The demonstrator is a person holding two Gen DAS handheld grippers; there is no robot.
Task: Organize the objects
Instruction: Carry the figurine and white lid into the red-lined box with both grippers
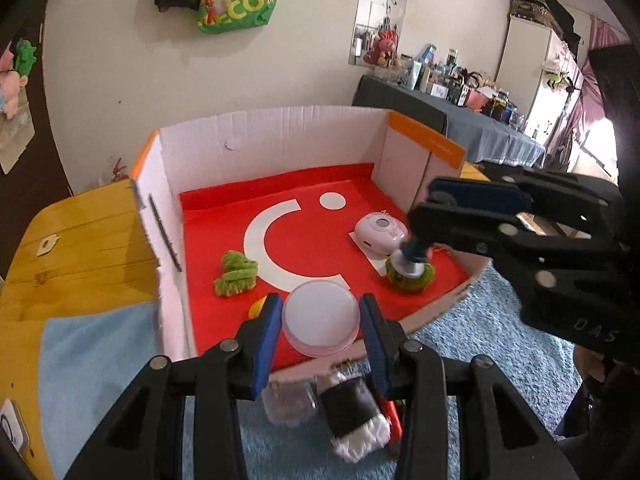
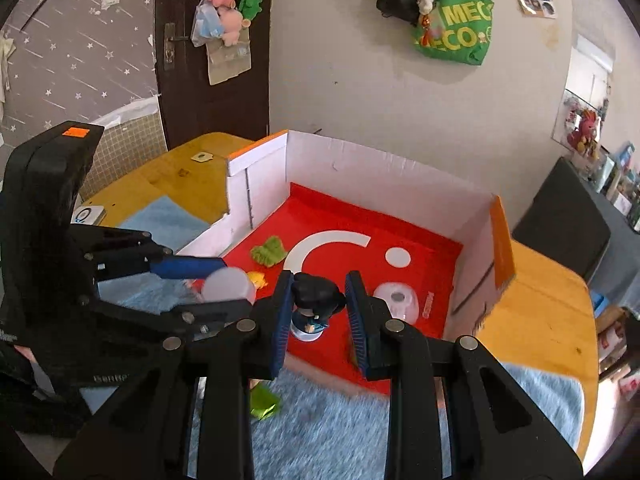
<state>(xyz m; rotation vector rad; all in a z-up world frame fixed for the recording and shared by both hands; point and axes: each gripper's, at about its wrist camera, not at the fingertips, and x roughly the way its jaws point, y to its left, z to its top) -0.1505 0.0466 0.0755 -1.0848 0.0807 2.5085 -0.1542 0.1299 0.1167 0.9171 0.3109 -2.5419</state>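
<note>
green foil wrapper [image 2: 264,402] under right gripper [image 2: 320,312]

Red box floor [image 1: 304,216], white crescent [image 1: 264,240]

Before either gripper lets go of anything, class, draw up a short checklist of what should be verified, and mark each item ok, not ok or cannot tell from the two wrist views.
1. Left gripper grips the round pink container: ok, a pad on each side.
2. Container over the red box floor: ok, just above the near edge.
3. Right gripper touches the small figurine on both sides: cannot tell, a gap shows by one finger.
4. Figurine base resting on the floor: cannot tell.
5. Figurine clear of the pink gadget: not ok, in the left wrist view they sit almost touching.
6. Green fuzzy piece away from both grippers: ok.
</note>
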